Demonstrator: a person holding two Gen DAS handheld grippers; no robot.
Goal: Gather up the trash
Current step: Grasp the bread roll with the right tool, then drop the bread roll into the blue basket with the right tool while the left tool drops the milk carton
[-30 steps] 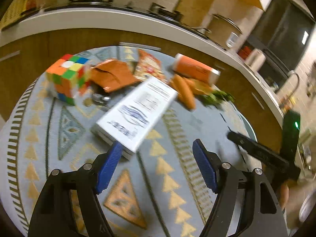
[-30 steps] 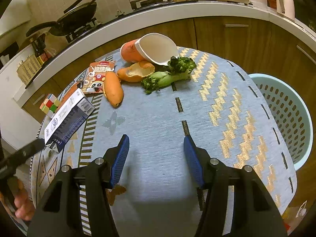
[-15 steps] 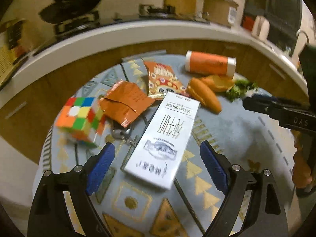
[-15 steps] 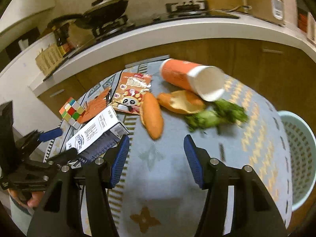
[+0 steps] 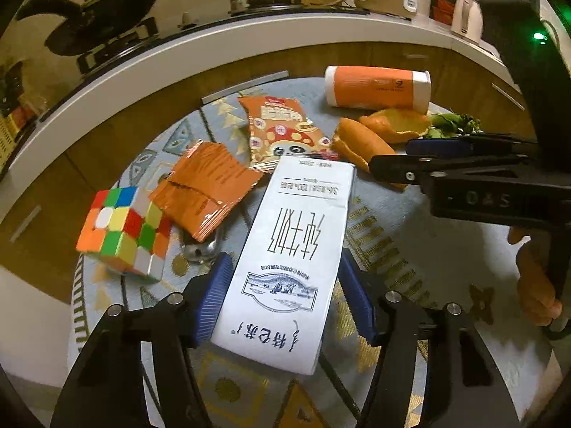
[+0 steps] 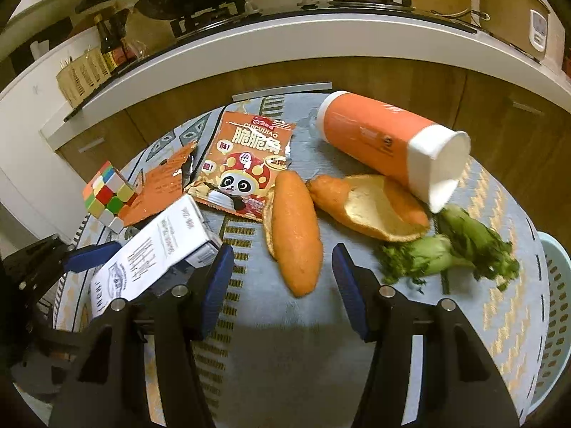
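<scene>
A white milk carton (image 5: pixel 285 260) lies on the round table, its near end between the blue pads of my left gripper (image 5: pixel 283 299), which is open around it; the pads stand close to its sides. The carton also shows in the right wrist view (image 6: pixel 150 253). My right gripper (image 6: pixel 282 285) is open and empty, just in front of an orange peel piece (image 6: pixel 294 235). A second peel (image 6: pixel 371 210), a tipped orange cup (image 6: pixel 389 146), greens (image 6: pixel 460 253), a panda snack bag (image 6: pixel 246 164) and a torn orange wrapper (image 5: pixel 207 189) lie further back.
A Rubik's cube (image 5: pixel 121 228) stands left of the carton, with a metal object (image 5: pixel 200 249) beside it. A light blue basket (image 6: pixel 556 321) stands off the table's right edge. A kitchen counter (image 6: pixel 285 39) with stove and pan curves behind the table.
My left gripper has moved forward so the carton's near end now lies between its pads. My right gripper has swung left and closer to the peel pieces.
</scene>
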